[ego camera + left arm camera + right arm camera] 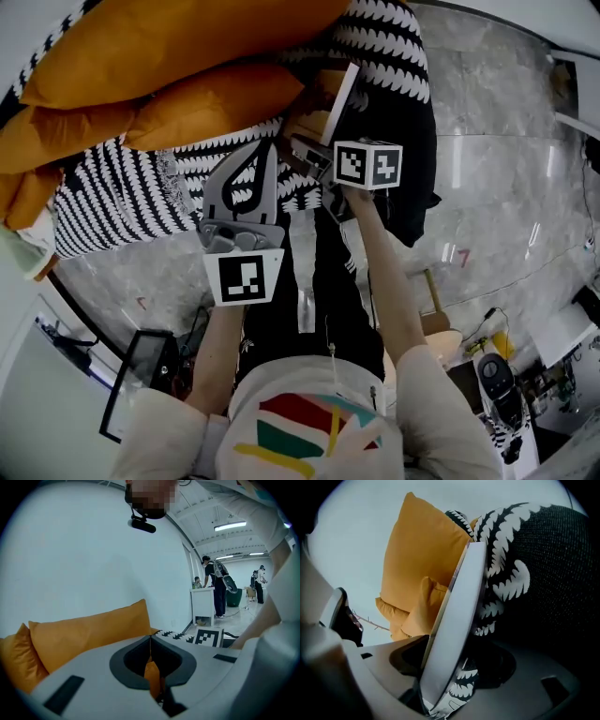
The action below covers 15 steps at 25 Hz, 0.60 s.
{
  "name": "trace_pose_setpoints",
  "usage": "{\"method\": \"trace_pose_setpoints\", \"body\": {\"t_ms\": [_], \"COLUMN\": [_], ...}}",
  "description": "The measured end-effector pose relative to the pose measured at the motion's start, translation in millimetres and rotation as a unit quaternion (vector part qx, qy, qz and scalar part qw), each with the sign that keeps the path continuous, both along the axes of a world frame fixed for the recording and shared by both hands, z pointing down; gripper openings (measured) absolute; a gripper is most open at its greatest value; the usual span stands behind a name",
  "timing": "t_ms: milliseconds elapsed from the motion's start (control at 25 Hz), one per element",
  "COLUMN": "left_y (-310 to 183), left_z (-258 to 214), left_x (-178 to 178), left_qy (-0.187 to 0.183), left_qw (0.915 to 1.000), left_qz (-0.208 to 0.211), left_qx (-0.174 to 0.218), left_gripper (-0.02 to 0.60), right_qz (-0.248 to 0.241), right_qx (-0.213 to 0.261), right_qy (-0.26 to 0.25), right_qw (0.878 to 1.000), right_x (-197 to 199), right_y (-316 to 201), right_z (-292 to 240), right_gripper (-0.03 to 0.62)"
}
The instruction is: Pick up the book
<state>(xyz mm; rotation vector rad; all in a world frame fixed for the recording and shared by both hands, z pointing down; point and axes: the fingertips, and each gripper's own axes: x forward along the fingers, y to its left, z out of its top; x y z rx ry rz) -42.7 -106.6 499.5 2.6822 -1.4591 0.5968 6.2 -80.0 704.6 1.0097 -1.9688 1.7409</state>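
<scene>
While the left gripper has its fingers pressed together, empty, the right gripper has its own spread apart. Between them leans the book (white edge showing), with a cushion beyond.

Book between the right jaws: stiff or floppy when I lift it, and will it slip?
The book keeps a straight edge while tilted, so probably stiff, and thin, likely light. Its smooth white cover may slip; the jaws of the right gripper stand wider than it, so it could tip.
</scene>
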Motion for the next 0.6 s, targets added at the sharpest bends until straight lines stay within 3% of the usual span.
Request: {"method": "trace_pose_setpoints", "body": {"t_ms": [240,600], "left_y": [-3.5,0.3], "left_z": [1.9,10.5], "left_x": [-24.7,-29.4], "left_qy": [0.003,0.000], "left_qw": [0.9997,0.9996], "left_qz": [-0.025,-0.027], "left_qx": [-0.006,-0.013], "left_gripper": [0.008,0.008], "right_qz": [0.006,0.011], "right_qx": [-0.029,-0.064], "right_qy": [0.033,0.054], "right_qw": [0.999,0.996], "right_x": [-9.6,-13.9], "right_y": [-1.1,0.2], "right_z": [14.8,36.2], "right_gripper": [0.280,0.262]}}
